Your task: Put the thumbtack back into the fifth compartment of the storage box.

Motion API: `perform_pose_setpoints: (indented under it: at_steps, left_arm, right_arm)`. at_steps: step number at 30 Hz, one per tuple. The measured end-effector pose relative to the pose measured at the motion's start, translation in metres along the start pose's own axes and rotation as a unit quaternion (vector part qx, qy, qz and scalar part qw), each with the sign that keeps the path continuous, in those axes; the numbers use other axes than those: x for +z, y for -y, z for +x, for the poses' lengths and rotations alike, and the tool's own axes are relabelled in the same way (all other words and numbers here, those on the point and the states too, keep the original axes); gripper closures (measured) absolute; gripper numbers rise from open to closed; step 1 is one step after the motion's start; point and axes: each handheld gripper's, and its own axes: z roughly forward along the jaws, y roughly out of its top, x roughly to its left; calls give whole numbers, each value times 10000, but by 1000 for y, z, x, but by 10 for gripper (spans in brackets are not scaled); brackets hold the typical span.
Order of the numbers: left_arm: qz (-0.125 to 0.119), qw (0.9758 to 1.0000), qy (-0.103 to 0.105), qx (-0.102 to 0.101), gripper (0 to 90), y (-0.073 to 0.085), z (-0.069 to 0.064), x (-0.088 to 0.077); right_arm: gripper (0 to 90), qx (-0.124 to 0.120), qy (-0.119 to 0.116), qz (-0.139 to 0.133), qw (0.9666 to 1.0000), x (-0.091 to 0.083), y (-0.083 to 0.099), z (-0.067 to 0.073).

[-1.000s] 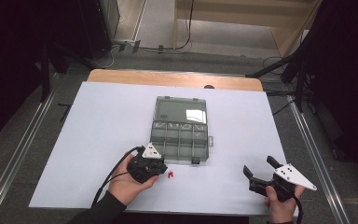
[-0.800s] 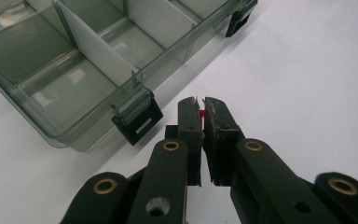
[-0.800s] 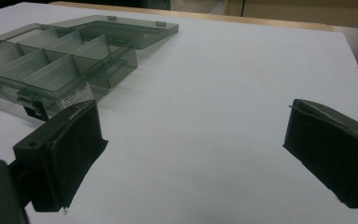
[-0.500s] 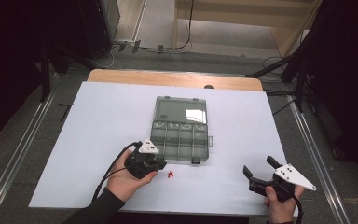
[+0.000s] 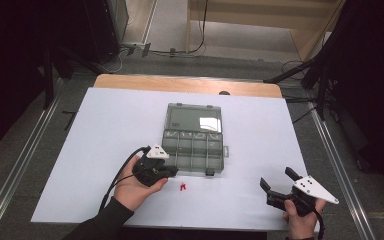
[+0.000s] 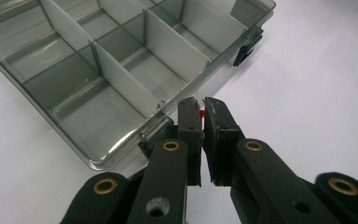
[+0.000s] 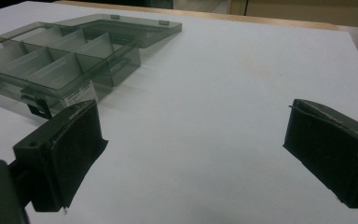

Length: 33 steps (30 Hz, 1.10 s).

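Observation:
A smoky clear compartment box (image 5: 192, 150) lies open in the middle of the white table, its lid (image 5: 194, 117) folded flat behind it. My left gripper (image 5: 172, 171) sits at the box's front left corner (image 6: 121, 84), pointing along its front wall. Its jaws (image 6: 202, 105) are shut, and a small red piece (image 6: 202, 112) shows pinched between the tips. Another small red piece (image 5: 182, 187) lies on the table just in front of that gripper. My right gripper (image 5: 277, 178) rests at the front right, open, with bare table between its pads (image 7: 74, 140).
The box's compartments (image 7: 51, 65) look empty, and a black latch (image 6: 244, 51) sticks out of its front wall. The white sheet (image 5: 105, 130) covers a wooden table, whose edge (image 5: 190, 85) shows at the back. Metal rails run along the floor on both sides.
The left gripper has crept slightly away from the person, toward the box's front left corner. The red piece on the table and the right gripper have stayed put.

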Motion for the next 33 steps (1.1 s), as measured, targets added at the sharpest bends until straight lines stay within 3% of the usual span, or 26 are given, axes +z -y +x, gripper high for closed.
perform_pose_setpoints:
  at_steps: [25,33]
  left_arm:
    - [-165,9996,-124,-217,855,-13,25,-4]
    - [-179,9990,-293,-297,854,-13,32,2]
  right_arm:
    - [41,10,0,20,10000,0,1,0]
    - [41,4,11,27,10000,0,1,-1]
